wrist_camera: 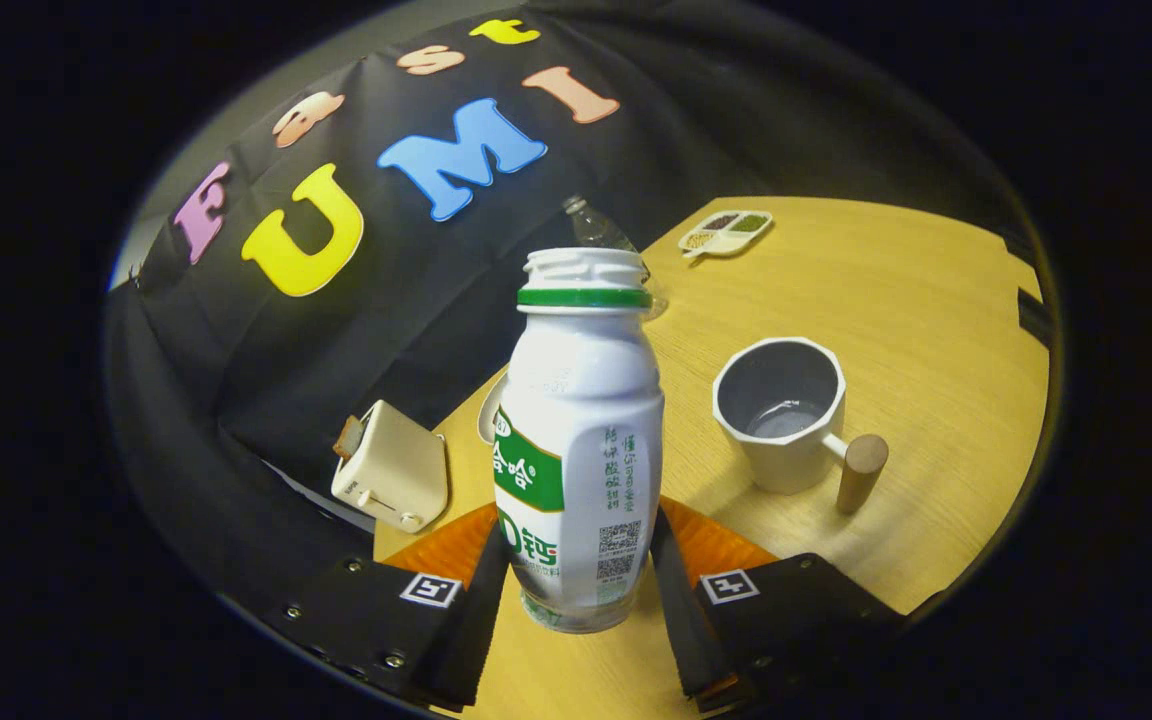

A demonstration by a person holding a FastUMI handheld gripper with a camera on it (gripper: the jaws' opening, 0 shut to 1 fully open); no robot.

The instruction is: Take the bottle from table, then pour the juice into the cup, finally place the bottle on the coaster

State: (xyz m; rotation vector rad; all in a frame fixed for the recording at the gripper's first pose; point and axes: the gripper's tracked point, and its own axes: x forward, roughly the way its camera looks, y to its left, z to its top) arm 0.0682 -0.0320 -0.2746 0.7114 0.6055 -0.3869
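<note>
My fingers (576, 590) clamp the uncapped bottle (578, 440); the cup (781, 415) stands beyond, bare table (916, 300) past it.

The bottle (579, 440) label shows Chinese characters, perhaps "哈哈".

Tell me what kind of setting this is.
Likely a staged data-collection booth, not a real kitchen: a black cloth wall backs a small wooden table set with props, namely a toaster and cup. The gripper jaws clamp a juice bottle.
</note>
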